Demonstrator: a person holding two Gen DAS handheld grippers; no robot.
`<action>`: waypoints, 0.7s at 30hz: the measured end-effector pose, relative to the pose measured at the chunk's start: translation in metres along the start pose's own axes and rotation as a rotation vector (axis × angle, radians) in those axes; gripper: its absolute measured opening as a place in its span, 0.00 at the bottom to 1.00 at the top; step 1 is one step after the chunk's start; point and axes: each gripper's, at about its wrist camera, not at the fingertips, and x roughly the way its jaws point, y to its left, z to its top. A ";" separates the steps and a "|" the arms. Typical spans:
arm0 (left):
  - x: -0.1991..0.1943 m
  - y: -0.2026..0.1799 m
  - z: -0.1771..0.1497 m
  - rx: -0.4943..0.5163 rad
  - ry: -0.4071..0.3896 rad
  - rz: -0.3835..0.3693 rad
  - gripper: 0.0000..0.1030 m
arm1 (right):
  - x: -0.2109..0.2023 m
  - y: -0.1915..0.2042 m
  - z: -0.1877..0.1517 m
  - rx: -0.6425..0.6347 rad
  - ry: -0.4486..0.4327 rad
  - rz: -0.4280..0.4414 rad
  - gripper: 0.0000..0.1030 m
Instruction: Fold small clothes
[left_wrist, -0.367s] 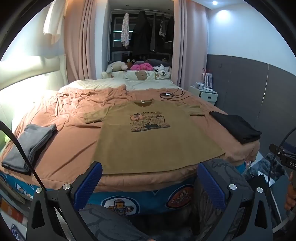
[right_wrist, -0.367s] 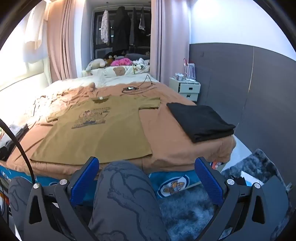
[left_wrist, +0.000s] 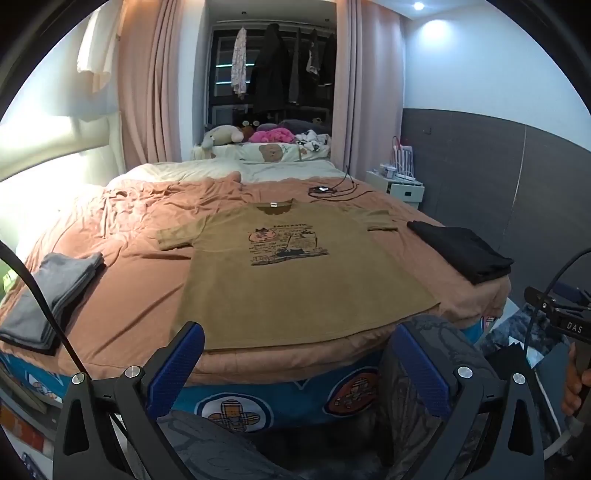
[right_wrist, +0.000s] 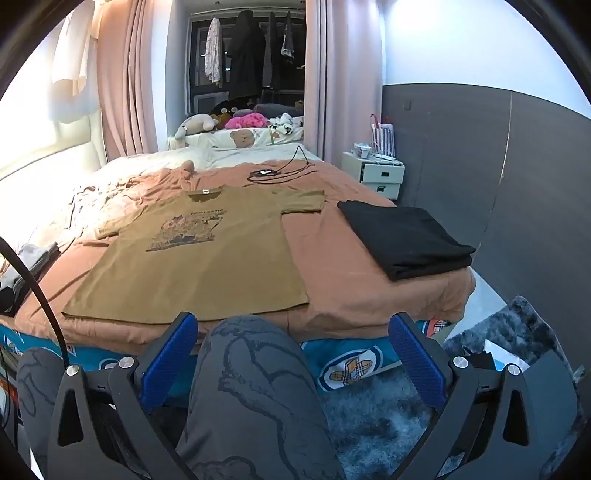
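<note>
Bedroom scene viewed along both grippers. An olive-brown T-shirt (left_wrist: 295, 273) with a dark printed graphic lies flat and face up on the salmon bedspread (left_wrist: 122, 295), collar toward 12 o'clock and hem along the near edge of the bed at 6 o'clock; both short sleeves are spread out to the sides. The left gripper (left_wrist: 295, 365) hangs below the near bed edge with its blue-padded jaws spread wide and nothing between the pads; it touches no cloth. The right gripper (right_wrist: 293, 354) is likewise released, jaws fully apart, poised above the person's knee (right_wrist: 255, 373) in grey patterned trousers. A folded grey garment (left_wrist: 51, 295) rests at 9 o'clock of the shirt, well apart from it; a folded black garment (right_wrist: 402, 236) rests at 3 o'clock, near the right sleeve but not touching it. At 12 o'clock, beyond the collar, a dark cable (right_wrist: 280, 170) lies coiled on the bedspread. A white bedside cabinet (right_wrist: 380, 173) stands at 2 o'clock against the grey wall panel.
</note>
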 end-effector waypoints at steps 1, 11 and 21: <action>-0.001 -0.001 0.000 0.006 -0.002 -0.002 1.00 | -0.002 0.002 -0.001 -0.003 -0.004 -0.002 1.00; -0.004 -0.006 -0.002 0.010 -0.021 -0.022 1.00 | -0.012 0.007 -0.003 -0.006 -0.012 -0.005 1.00; -0.006 -0.012 -0.002 0.020 -0.032 -0.040 1.00 | -0.011 0.006 -0.003 -0.008 -0.011 -0.003 1.00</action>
